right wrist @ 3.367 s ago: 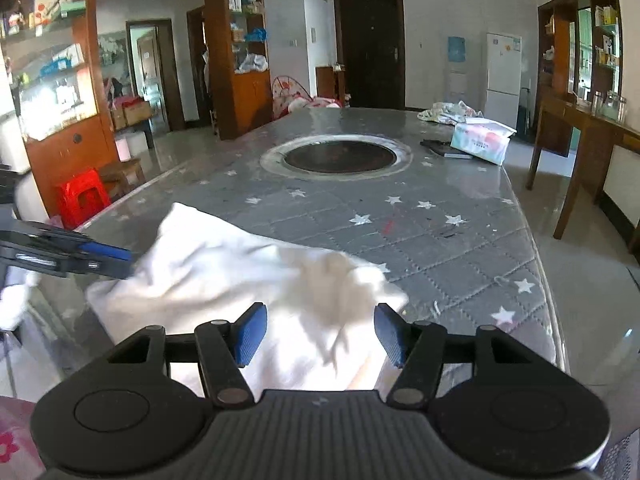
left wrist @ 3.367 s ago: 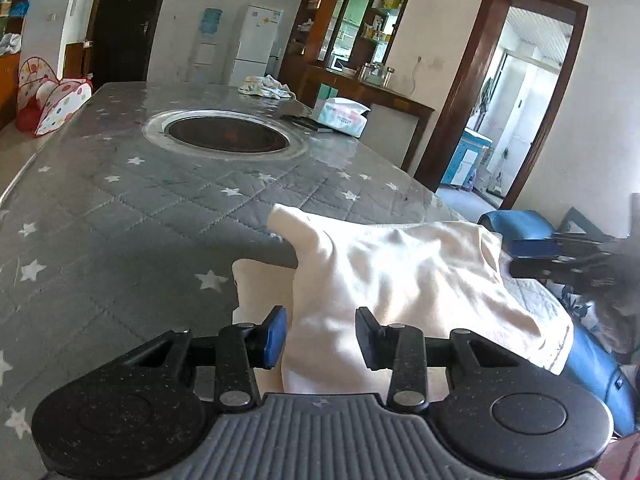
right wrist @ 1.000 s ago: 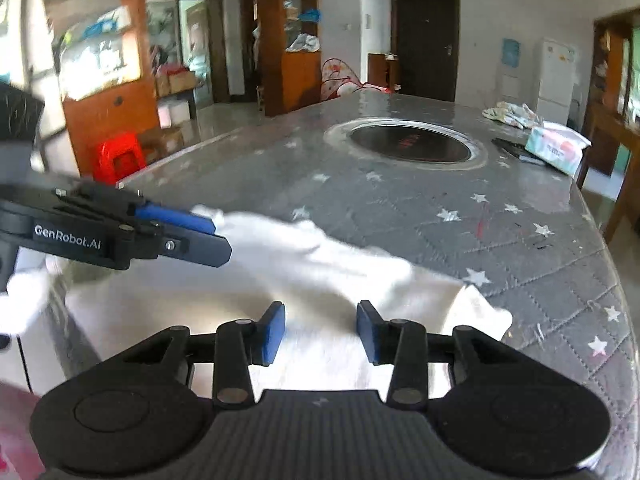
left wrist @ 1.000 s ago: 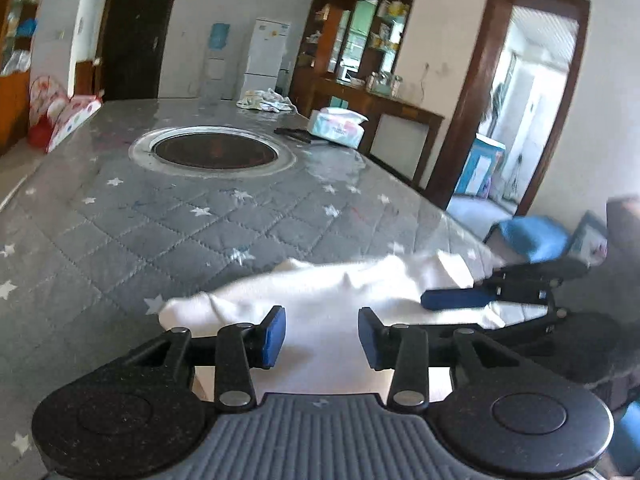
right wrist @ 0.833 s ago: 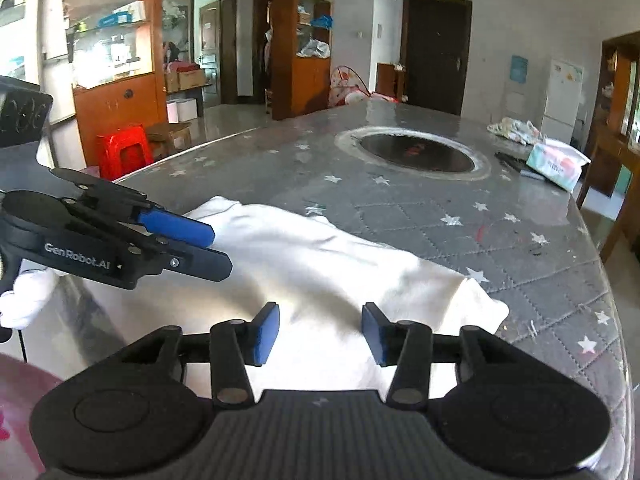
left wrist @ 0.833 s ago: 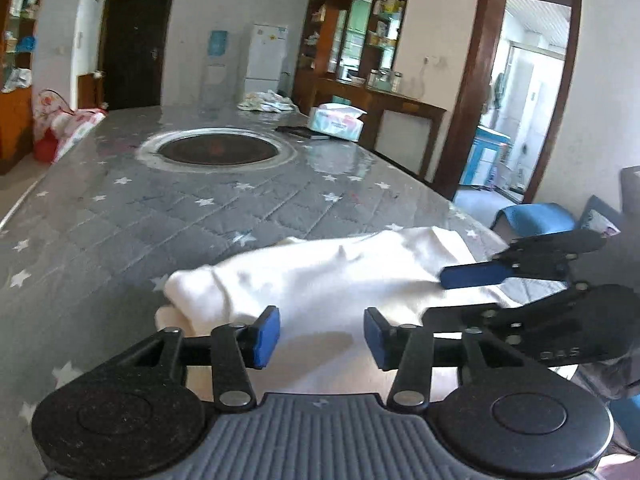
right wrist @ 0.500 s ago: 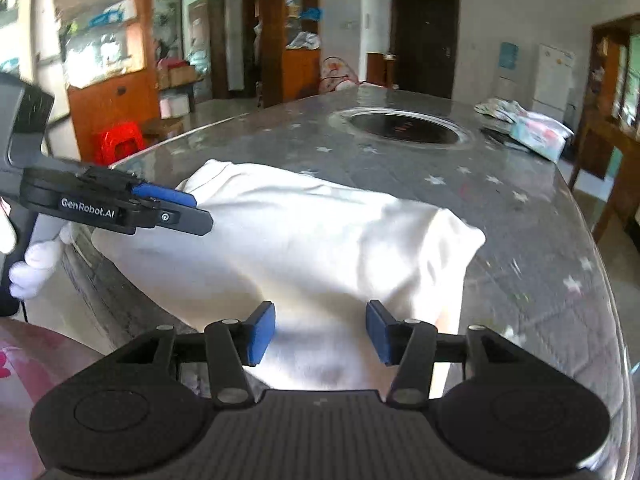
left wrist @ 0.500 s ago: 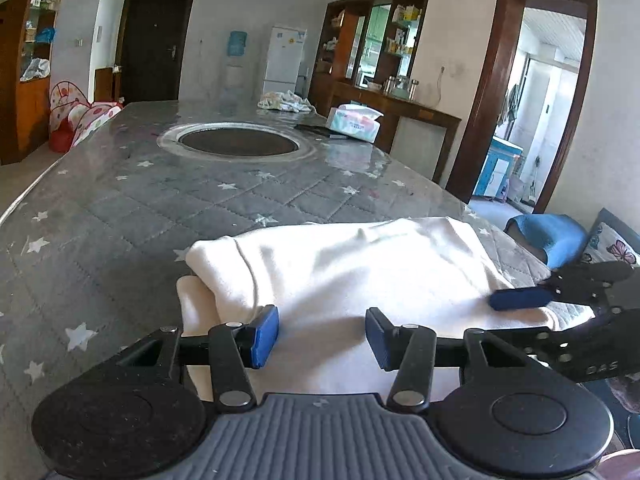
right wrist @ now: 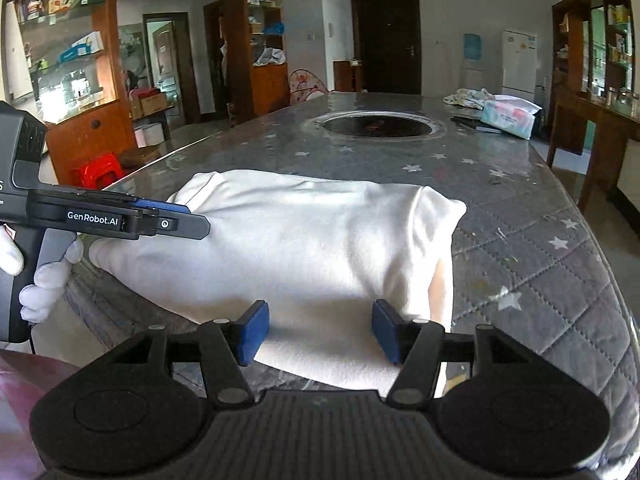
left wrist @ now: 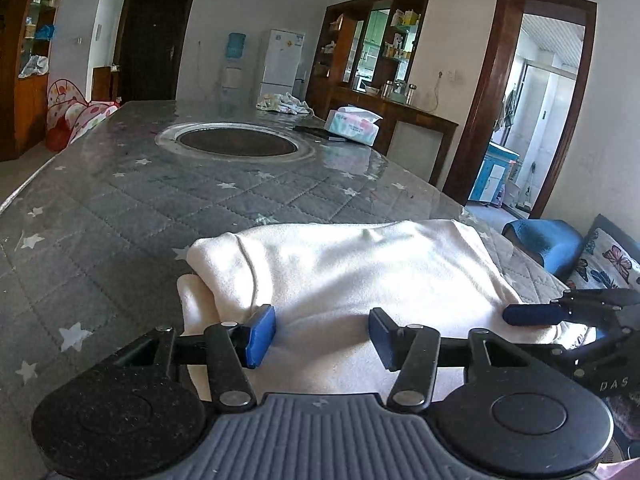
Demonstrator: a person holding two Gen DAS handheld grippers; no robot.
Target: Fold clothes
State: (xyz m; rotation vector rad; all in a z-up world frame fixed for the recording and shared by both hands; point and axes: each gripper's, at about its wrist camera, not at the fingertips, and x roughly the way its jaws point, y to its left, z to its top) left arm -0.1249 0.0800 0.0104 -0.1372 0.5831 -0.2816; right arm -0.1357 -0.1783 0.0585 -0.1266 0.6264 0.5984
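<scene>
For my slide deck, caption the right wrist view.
Open right tongs over a folded cream garment at the edge of a star-quilted table.

Both views are bright daylight scenes, sharp throughout with no motion blur. Sun falls hard on the cloth (left wrist: 360, 268), washing its top nearly white, with soft shadow in its folds. The glossy table (left wrist: 120, 208) shows pale glare around its round inset. A doorway (left wrist: 536, 92) at right glows brightly. Fisheye distortion bends walls and door frames at the edges; the top corners go black.
</scene>
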